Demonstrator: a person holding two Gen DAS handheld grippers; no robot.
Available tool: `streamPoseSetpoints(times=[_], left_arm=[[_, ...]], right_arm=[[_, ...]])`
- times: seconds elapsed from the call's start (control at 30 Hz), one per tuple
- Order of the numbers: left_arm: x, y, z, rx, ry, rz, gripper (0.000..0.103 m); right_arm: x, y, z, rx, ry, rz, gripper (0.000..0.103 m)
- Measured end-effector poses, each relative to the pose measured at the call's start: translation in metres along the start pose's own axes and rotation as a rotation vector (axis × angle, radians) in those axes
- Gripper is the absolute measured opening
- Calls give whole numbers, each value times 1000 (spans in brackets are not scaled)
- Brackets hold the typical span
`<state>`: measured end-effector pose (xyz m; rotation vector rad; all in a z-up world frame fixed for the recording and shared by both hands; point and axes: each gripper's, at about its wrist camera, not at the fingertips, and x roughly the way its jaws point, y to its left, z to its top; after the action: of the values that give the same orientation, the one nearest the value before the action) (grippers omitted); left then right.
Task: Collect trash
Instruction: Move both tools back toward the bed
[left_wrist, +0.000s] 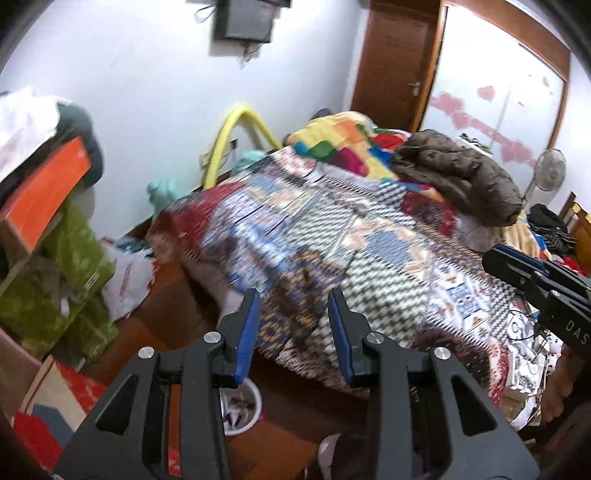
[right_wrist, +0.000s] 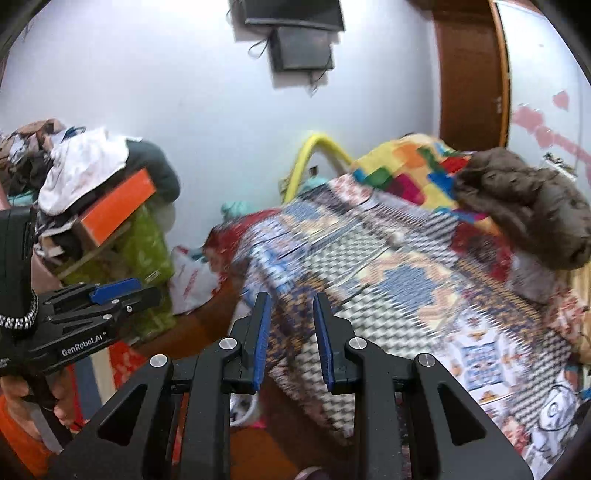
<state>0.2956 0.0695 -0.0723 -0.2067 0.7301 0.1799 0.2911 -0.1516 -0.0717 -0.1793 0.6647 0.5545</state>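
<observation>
My left gripper (left_wrist: 293, 295) is open and empty, held above the near corner of a bed with a patterned blanket (left_wrist: 332, 229). My right gripper (right_wrist: 291, 299) is open and empty over the same corner of the blanket (right_wrist: 388, 266). A white bin (left_wrist: 242, 410) with scraps inside stands on the floor below the left gripper; it shows partly in the right wrist view (right_wrist: 247, 410). The right gripper shows at the right edge of the left wrist view (left_wrist: 491, 256). The left gripper shows at the left of the right wrist view (right_wrist: 147, 290). Both views are blurred.
A brown jacket (left_wrist: 458, 173) and a colourful quilt (left_wrist: 343, 140) lie on the bed. Green boxes (left_wrist: 62, 280), an orange box (left_wrist: 48, 192) and clothes are piled at the left. A white plastic bag (left_wrist: 127, 277) lies on the floor. A wooden door (left_wrist: 395, 62) and a fan (left_wrist: 550, 170) stand behind.
</observation>
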Motion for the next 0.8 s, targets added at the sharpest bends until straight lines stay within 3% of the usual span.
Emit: streamPoseSetpoints(times=[0.33,0.47,0.53,0.6,0.67,0.7,0.8], left_arm=[[37,-73,52,72,-30,-75,37],[64,-101,69,104,-21,-99,38],[83,-113,78,121,-9,-101,43],[100,-122,85,125,0,-99,62],[121,-128,92,124,6,-88,75],[128,-129,94,121,9,-87,78],[162,-135,101,109,40,-102,79]], right_arm=[[-21,-85,8,54,-56,-146,24],[-21,-123,8,96,-72,-208,39],[-19,-142,8,121,-76,-241,41],[-15,-161,7,149,-73,-258,41],[-8,-180,6,179,-67,-279,46],[-4,-190,4,192,-60,-289,56],[10,-214,-2,217,-50,-329,64]])
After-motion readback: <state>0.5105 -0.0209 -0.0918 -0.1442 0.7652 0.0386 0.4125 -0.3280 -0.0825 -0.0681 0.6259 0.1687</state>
